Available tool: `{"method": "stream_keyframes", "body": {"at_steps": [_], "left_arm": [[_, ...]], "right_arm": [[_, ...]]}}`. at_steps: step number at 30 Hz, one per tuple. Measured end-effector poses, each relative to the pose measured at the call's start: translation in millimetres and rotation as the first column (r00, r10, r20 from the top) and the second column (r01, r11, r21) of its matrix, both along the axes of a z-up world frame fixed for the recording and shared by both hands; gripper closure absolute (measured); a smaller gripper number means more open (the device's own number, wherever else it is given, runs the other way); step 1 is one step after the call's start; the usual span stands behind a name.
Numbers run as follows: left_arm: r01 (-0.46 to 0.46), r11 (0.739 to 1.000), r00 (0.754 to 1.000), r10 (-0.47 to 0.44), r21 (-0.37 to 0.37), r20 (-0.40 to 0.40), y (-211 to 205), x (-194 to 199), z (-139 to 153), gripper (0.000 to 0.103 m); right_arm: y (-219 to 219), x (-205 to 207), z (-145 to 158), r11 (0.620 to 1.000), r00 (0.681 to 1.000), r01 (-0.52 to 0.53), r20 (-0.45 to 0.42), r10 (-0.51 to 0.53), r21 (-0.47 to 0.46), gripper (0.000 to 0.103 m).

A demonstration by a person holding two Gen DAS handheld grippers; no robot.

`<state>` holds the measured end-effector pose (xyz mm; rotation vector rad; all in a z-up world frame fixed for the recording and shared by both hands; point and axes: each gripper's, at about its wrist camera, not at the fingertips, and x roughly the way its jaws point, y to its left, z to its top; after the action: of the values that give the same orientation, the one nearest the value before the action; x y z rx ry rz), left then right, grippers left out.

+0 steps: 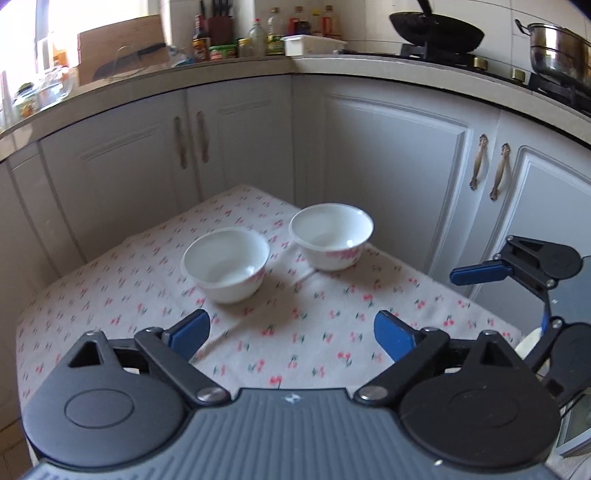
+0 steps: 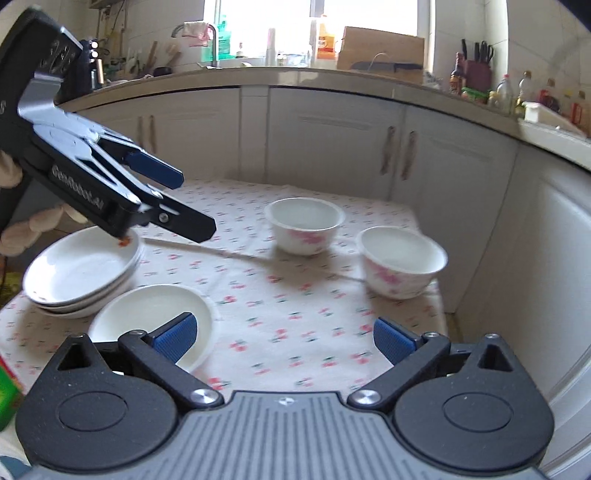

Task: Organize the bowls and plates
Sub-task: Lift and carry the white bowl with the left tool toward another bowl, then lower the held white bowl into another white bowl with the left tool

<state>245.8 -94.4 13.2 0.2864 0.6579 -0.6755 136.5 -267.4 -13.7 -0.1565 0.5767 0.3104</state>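
Two white bowls with pink flowers stand upright and apart on the cherry-print tablecloth (image 1: 295, 332): one bowl (image 1: 226, 264) nearer, the other bowl (image 1: 331, 236) further right. In the right wrist view the same bowls (image 2: 304, 225) (image 2: 400, 260) sit at the far right of the table. A stack of white plates (image 2: 81, 273) lies at the left, with a single plate (image 2: 155, 321) just in front of it. My left gripper (image 2: 184, 199) hangs open and empty above the stack. My right gripper (image 2: 284, 339) is open and empty over the single plate's edge and the cloth.
White cabinet doors (image 1: 388, 166) close off the table's far sides, under a counter with bottles (image 1: 258, 40), a wok (image 1: 436, 31) and a steel pot (image 1: 557, 51). A green box (image 2: 7, 398) sits at the table's near left corner. A person's hand (image 2: 14, 229) holds the left gripper.
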Motion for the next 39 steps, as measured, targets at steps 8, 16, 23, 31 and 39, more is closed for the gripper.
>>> {"method": "stream_keyframes", "body": {"at_steps": [8,16,23,31,39], "left_arm": [[0.068,0.998,0.997,-0.068,0.015,-0.042,-38.7,49.7,11.3,0.007],[0.136,0.991,0.987,-0.135,0.015,-0.084,-85.2,92.4,-1.0,0.007],[0.154,0.988,0.978,-0.148,0.031,-0.150,-119.7,136.7,-27.8,0.010],[0.157,0.988,0.961,-0.150,0.013,-0.234,-143.3,165.4,-49.7,0.015],[0.147,0.989,0.953,-0.136,0.023,-0.272,-153.5,185.8,-69.8,0.030]], "right_arm": [[-29.5,34.3,-2.7,0.999,0.999,0.033,0.018,-0.032,-0.035,0.000],[-50.0,76.4,-10.6,0.998,0.999,0.045,0.009,-0.045,-0.045,0.000],[-63.4,111.2,-20.6,0.996,0.999,0.033,-0.006,-0.034,-0.083,0.000],[-75.3,138.7,-34.2,0.998,0.999,0.019,-0.037,-0.022,-0.065,0.000],[-73.7,149.1,-44.1,0.996,0.999,0.011,-0.035,-0.015,-0.090,0.003]]}}
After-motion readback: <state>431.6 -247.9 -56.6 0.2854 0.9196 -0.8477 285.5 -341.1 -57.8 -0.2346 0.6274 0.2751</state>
